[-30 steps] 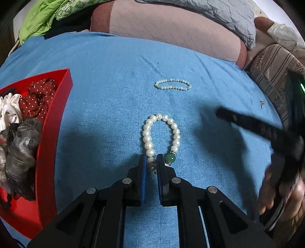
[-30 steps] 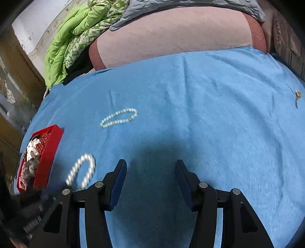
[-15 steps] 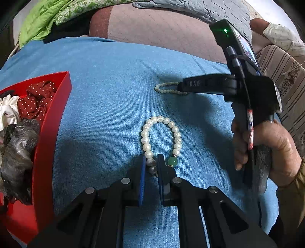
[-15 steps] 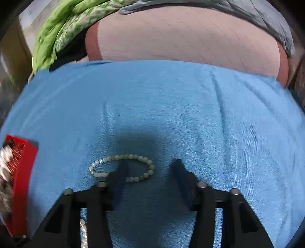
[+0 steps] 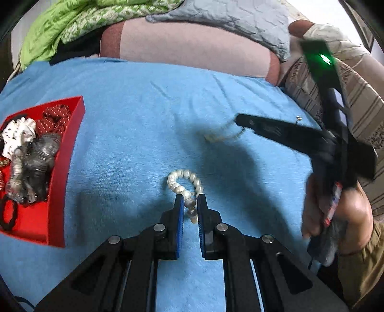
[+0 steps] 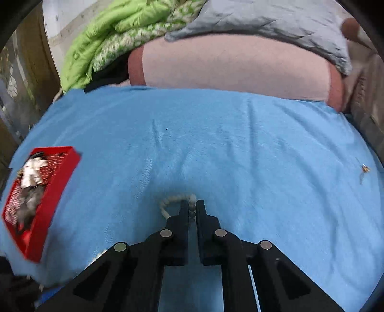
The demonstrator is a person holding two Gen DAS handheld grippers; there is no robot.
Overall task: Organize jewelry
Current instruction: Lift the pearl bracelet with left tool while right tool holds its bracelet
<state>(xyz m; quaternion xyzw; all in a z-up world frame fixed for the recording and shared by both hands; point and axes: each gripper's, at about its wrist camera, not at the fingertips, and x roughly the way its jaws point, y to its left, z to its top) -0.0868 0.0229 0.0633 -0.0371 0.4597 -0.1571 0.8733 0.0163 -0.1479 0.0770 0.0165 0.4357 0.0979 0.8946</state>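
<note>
While the large pearl bracelet hangs doubled between the fingers of the left gripper, those fingers pinch a few of its beads, and the rest of the loop stands out ahead of the tips, over the blue cloth. Whether any part of it touches the cloth cannot be told. The small bead bracelet is pinched the same way by the right gripper: its fingers have just been closing and now press together on the strand, with two beads showing in the narrow slit between them and the pale loop curling out to the left of the tips. In the left wrist view this smaller bracelet shows only as a blur at the end of the right gripper's dark fingers, which reach in from the right, held by a hand.

A red tray sits on the cloth to the left, well apart from both bracelets, holding a grey scrunchie, a white one and a red dotted one. A tiny gold earring lies alone near the right edge of the cloth. Beyond the cloth lie a pink cushion, a grey quilt and green bedding.
</note>
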